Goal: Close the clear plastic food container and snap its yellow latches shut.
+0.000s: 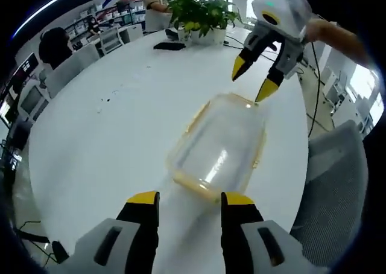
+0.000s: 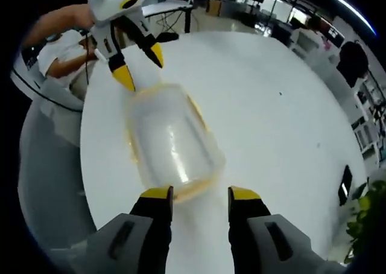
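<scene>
On the round white table [image 1: 108,123] the clear plastic food container [image 1: 220,144] lies with its lid on, its long axis running from one gripper to the other, so each short end faces a pair of fingers. The left gripper [image 1: 189,204] and the right gripper [image 2: 199,197] are both spread apart and hold nothing, each just beside its near end. The left gripper view shows a potted plant [image 1: 202,14] beyond; the yellow latches [image 2: 199,114] look blurred, so their state is unclear.
</scene>
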Available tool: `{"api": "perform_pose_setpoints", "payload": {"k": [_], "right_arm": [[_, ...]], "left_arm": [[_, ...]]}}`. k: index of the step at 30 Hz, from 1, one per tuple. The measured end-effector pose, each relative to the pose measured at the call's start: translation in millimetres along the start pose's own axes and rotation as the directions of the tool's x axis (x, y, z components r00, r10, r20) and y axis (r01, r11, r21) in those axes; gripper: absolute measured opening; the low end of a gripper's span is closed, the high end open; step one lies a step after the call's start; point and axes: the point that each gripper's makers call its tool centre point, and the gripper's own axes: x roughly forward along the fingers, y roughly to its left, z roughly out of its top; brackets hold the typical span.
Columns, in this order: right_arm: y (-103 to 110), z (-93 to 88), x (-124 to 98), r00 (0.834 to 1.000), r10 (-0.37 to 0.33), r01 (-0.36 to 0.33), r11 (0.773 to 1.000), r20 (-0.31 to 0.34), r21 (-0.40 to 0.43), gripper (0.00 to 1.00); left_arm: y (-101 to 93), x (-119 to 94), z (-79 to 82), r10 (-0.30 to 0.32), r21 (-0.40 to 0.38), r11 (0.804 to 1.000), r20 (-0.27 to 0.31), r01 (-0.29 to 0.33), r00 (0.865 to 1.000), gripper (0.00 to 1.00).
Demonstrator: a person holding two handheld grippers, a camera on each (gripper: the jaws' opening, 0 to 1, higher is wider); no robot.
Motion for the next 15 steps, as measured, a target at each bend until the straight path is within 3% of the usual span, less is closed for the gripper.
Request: {"api": "perform_pose_setpoints", "payload": {"k": [5, 10, 15], "right_arm": [[2.3, 5.0, 4.0, 0.997, -0.027, 0.018, 0.993, 0.073, 0.12, 0.38], [4.1, 1.9, 7.0, 0.995, -0.041, 0.021, 0.98, 0.096, 0.197, 0.36], [8.2, -0.7, 11.3, 0.993, -0.052, 0.023, 0.967, 0.11, 0.253, 0.35]], "left_arm": [[-6.2, 3.5, -3.0, -0.003, -0.069, 0.998, 0.017, 0.004, 1.0, 0.34], [-8.9, 7.2, -2.1, 0.021, -0.158, 0.987, 0.048, -0.014, 0.999, 0.34], [-13.0, 10.9, -3.7, 0.025, -0.188, 0.982, 0.055, -0.014, 0.998, 0.34]]}}
